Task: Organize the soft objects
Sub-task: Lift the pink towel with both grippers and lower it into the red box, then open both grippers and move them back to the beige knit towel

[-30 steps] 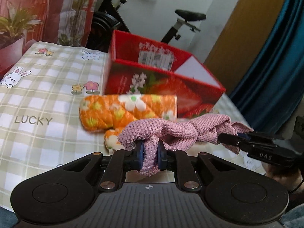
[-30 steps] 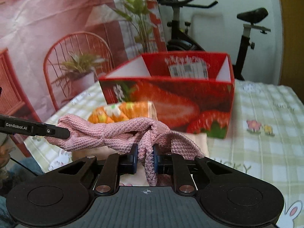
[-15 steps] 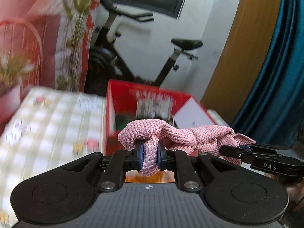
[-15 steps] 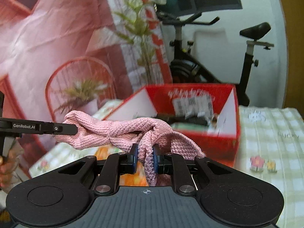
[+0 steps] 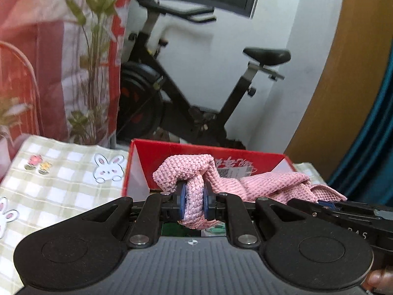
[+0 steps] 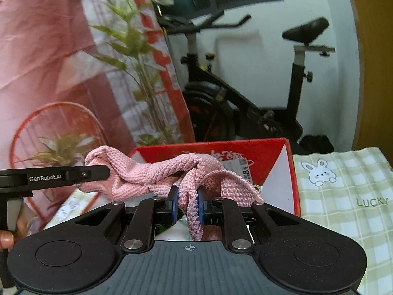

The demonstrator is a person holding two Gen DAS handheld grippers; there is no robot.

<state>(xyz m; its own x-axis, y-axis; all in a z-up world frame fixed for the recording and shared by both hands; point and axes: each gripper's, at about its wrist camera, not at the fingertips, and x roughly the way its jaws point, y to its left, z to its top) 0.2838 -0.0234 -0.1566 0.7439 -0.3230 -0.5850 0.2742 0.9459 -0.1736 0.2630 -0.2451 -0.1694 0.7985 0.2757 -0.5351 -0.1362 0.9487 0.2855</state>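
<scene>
Left tool (image 5: 194, 202) is closed on one end of a pink knit cloth (image 5: 245, 184); the fabric is squeezed between its blue pads (image 5: 182, 201) and a short tail hangs below them. From this view, the cloth is in the air, in front of a red box (image 5: 245, 157) and over its open top. It stretches to the right of the box, where the right tool (image 5: 326, 205) grips the other end. A fingertip (image 5: 379, 279) of the person shows at the lower right edge. The box stands on a checked cloth with rabbits (image 5: 61, 184) that covers the worktop. Behind the box there is an exercise bike (image 5: 196, 103), and to the left of the box a printed red backdrop with plants (image 5: 61, 61).

Right tool (image 6: 188, 204), seen from its own camera, is also closed on the pink cloth (image 6: 152, 177); a folded strand passes between its blue pads (image 6: 202, 204) and hangs down. The cloth runs to the left of the box (image 6: 265, 152), where the left tool (image 6: 98, 173) pinches its far end. Most of the cloth is before the box opening. A hand (image 6: 9, 236) holds the left tool at the left edge. To the right of the box lies the checked cover (image 6: 343, 196) with the word LUCKY. The bike (image 6: 245, 103) stands behind the box.
</scene>
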